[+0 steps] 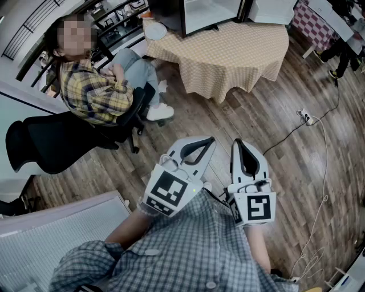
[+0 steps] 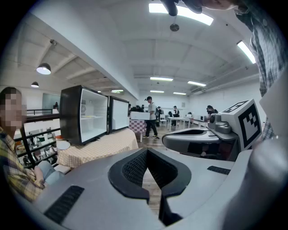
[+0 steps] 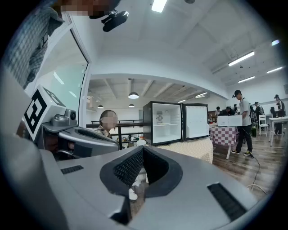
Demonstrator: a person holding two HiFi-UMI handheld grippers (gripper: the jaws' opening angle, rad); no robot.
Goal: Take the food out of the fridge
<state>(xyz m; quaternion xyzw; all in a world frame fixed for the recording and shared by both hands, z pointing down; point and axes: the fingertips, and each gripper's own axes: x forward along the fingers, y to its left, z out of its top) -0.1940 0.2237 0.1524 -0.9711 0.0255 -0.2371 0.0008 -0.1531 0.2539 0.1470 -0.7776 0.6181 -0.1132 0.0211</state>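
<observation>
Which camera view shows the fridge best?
The right gripper view: the fridge faces the camera, open, with its inside visible. The left gripper view shows it at an angle; the head view catches only its lower part.

Clothed table (image 1: 228, 57) — fridge (image 1: 208, 14) on top.

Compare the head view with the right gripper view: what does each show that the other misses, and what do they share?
Head view only: the black office chair, plus the power strip and its cable on the wooden floor. Right gripper view only: the pendant lamp and ceiling, plus the shelves of the fridge seen front-on. Both: the seated person in a plaid shirt, the tan-clothed table, and the left gripper and right gripper, both shut and empty.
</observation>
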